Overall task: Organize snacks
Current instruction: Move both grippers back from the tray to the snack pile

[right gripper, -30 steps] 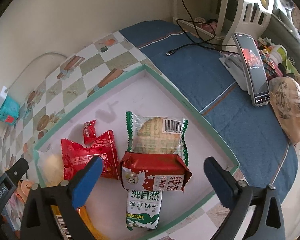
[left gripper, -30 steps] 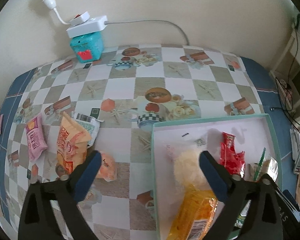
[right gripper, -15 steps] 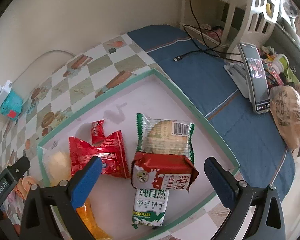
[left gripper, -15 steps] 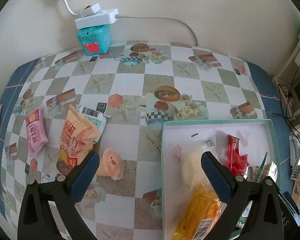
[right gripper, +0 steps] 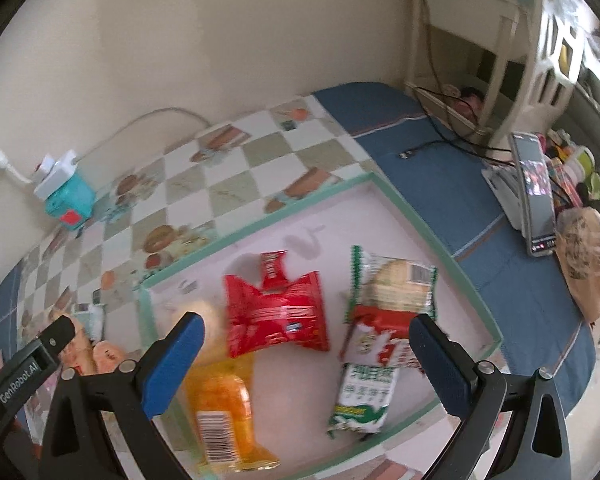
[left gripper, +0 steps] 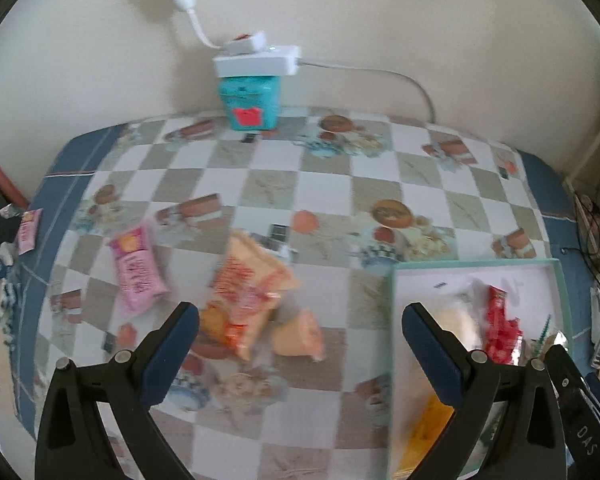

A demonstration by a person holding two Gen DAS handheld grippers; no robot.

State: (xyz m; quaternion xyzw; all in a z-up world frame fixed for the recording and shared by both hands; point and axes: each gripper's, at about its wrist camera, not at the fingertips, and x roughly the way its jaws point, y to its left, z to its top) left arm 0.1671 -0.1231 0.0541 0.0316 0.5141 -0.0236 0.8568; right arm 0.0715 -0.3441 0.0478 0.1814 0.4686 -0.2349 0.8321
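Black left gripper [left gripper: 300, 340] and right gripper [right gripper: 306, 354], blue-padded, silver screws.

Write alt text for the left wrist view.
The open left gripper hangs empty above a checkered tablecloth, over an orange snack bag. A pink packet lies to its left, and a green-rimmed tray holding snacks sits at right. The picture is motion-blurred.

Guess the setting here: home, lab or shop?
Most likely a home room: a patterned checkered tablecloth covers the table, a power strip sits by the wall, and a propped phone stands among household clutter.
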